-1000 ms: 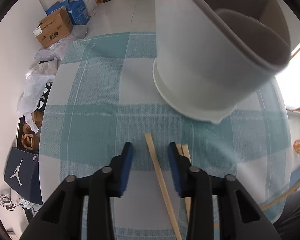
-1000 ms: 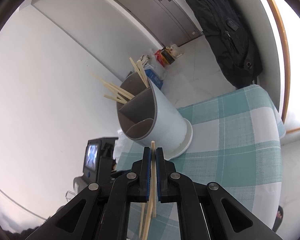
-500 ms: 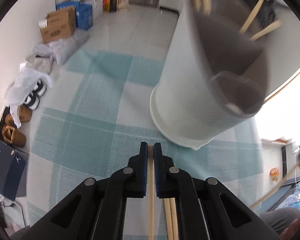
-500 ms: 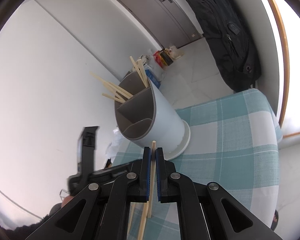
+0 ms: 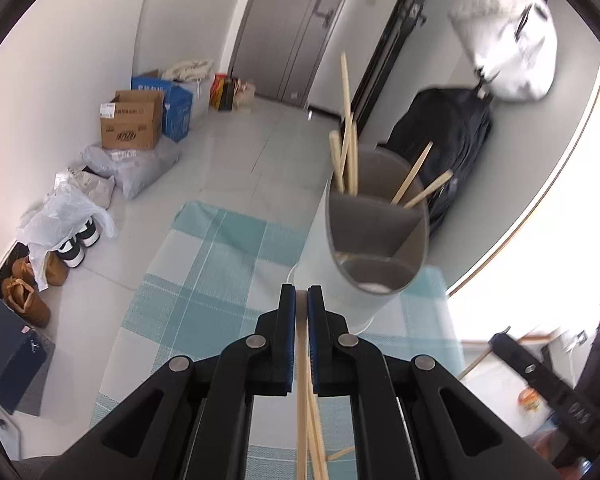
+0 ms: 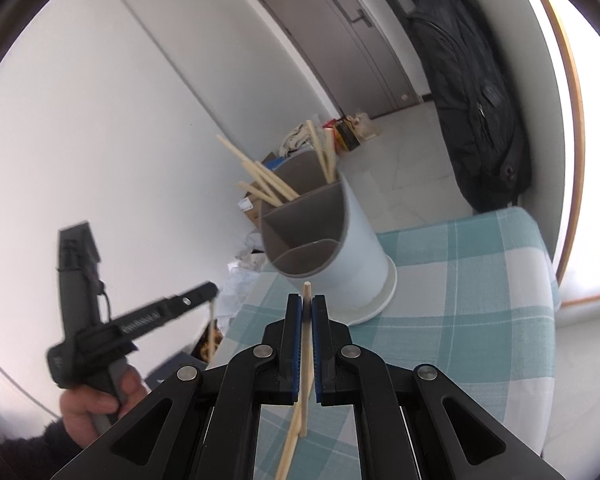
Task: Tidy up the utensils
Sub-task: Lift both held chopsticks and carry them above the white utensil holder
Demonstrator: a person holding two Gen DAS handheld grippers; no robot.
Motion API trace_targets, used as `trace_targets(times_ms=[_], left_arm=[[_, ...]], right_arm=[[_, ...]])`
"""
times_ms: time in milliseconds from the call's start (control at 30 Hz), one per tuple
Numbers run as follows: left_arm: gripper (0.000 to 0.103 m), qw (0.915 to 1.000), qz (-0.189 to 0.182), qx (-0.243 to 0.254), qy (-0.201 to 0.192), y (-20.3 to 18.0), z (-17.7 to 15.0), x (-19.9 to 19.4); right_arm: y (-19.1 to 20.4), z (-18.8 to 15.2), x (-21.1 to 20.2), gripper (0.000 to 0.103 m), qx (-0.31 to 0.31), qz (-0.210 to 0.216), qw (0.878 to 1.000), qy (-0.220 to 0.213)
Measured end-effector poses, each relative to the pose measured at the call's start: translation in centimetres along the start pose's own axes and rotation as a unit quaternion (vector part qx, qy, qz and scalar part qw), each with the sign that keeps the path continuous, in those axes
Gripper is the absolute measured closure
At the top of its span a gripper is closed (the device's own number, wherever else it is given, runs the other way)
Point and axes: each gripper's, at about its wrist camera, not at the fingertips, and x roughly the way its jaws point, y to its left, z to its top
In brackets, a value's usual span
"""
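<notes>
Both the left gripper (image 5: 301, 300) and right gripper (image 6: 307, 310) are clenched on chopsticks (image 6: 306, 344), mid-carry; next, I judge, each must tip into the holder (image 6: 332, 244) standing at twelve o'clock on the checked cloth (image 6: 460, 280).

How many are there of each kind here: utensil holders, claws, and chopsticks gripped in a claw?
utensil holder: 1
claws: 2, left claw and right claw
gripped chopsticks: 2, left-claw chopstick and right-claw chopstick
total: 5
</notes>
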Motion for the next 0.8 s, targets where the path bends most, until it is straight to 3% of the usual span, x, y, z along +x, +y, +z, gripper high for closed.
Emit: trace_targets(times_ms=[433, 800], left_arm=[[0.101, 0.9961, -0.036, -0.004, -0.080, -0.4, 1.0, -3.1], [0.101, 0.9848, -0.039, -0.005, -0.169, -2.2, 6.0, -5.2]], right_arm=[[3.1, 1.1, -1.7, 0.099, -0.027, 0.002, 0.999, -0.022], [5.3, 5.9, -3.7, 0.099, -0.056, 0.002, 0.998, -0.037]])
